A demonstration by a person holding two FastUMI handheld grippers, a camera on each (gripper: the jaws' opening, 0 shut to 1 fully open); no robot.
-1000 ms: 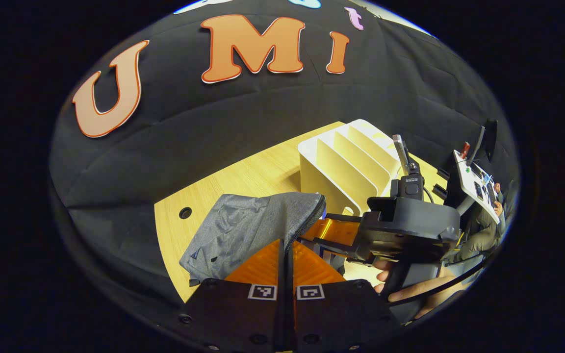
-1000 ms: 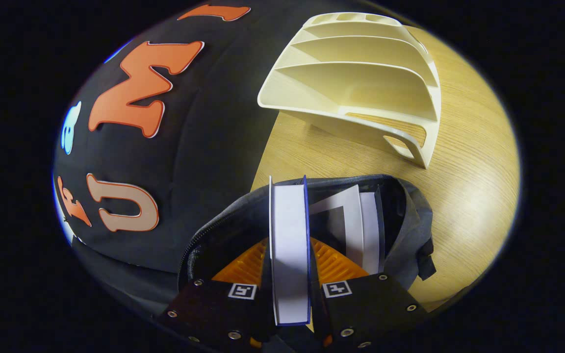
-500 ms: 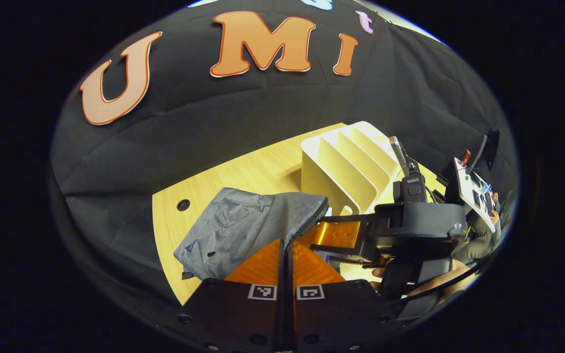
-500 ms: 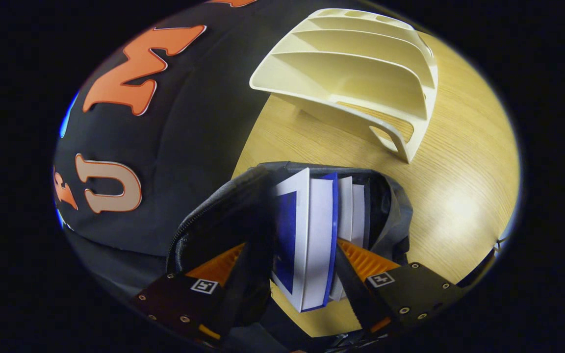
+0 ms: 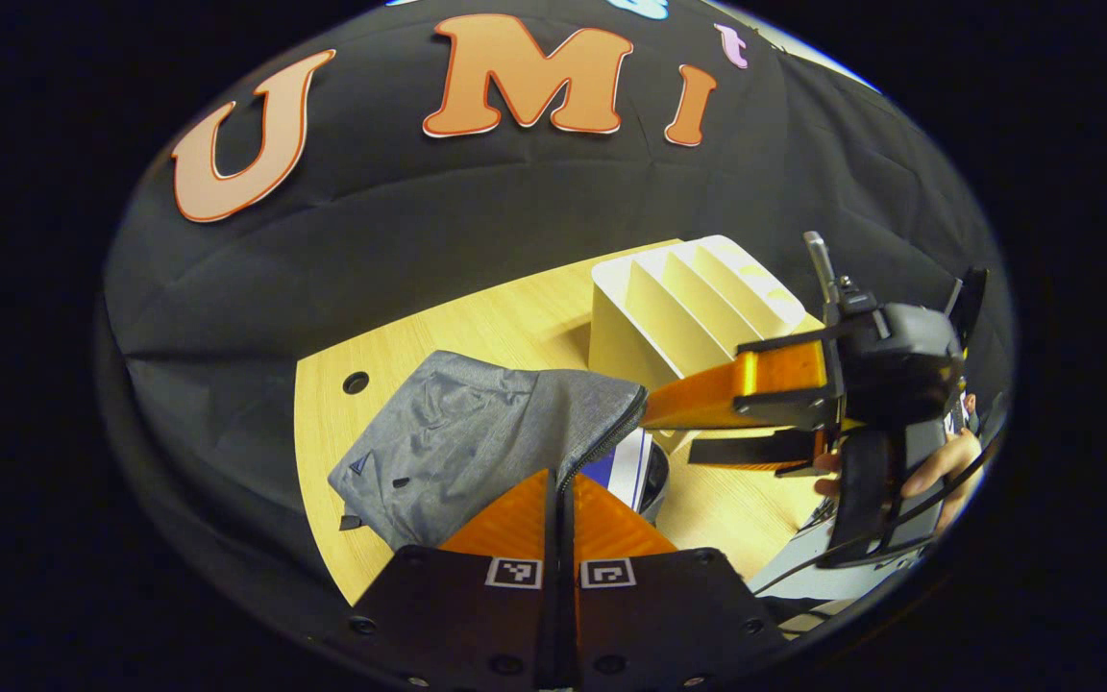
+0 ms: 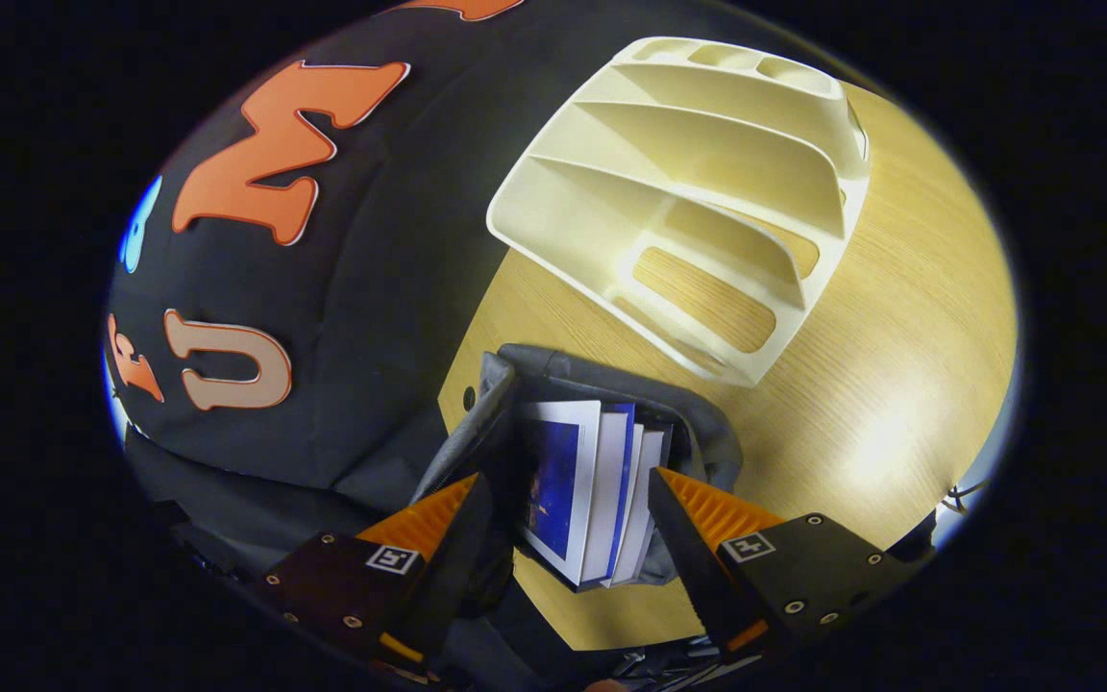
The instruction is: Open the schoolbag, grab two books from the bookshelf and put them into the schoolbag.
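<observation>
Lying in one open bag (image 6: 698, 432) are two books (image 6: 582, 490); one rack (image 6: 707, 192) stands beside. Right gripper (image 6: 573, 500) gapes wide; left gripper (image 5: 561, 481) pinches the bag's edge.

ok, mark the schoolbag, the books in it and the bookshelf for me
schoolbag (image 5: 477, 437), left gripper view, on its grey fabric flap.
books (image 6: 580, 485), right gripper view, on the white page edges standing in the bag's mouth.
bookshelf (image 6: 707, 163), right gripper view, on a cream divider wall.

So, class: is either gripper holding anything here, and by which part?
The left gripper pinches the zipper edge of the schoolbag flap. The right gripper is open, holding nothing; the books sit in the bag.
</observation>
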